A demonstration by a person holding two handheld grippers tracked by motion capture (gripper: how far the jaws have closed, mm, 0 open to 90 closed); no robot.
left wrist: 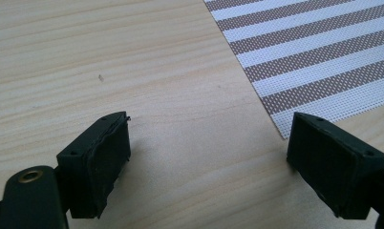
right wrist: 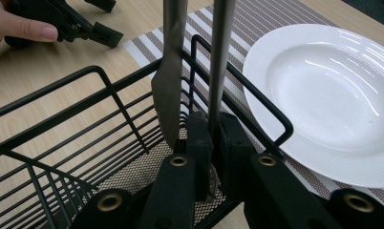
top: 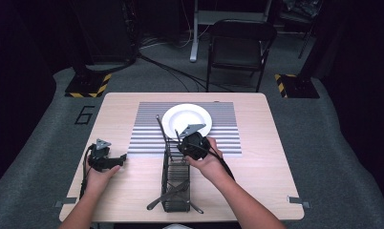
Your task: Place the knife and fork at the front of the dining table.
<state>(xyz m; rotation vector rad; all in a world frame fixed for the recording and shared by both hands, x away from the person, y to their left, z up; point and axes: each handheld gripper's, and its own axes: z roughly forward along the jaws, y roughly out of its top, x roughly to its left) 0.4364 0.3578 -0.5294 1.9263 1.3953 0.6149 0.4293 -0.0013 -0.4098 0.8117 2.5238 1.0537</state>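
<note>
Left gripper point(top: 114, 161) low over bare wooden table point(top: 133, 191), jaws wide apart, nothing between. Black wire caddy point(top: 176, 183) at centre front, cutlery inside. Right gripper point(right wrist: 213, 138) at caddy's far end, clamped on upright utensil handle point(right wrist: 219, 57), knife point(right wrist: 170, 81) just beside. White plate point(top: 186, 119) beyond on striped placemat point(top: 228, 129).

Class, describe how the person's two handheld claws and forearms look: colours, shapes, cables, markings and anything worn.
Both claws are black. The left claw and right claw each carry a grey three-cornered plate on top and trail a black cable. In the gripper views, each has two blocky black jaws with flat pads, and brass-coloured rivet eyes show on the arms behind them. No sleeves show on the forearms, and no gloves on the hands.
</note>
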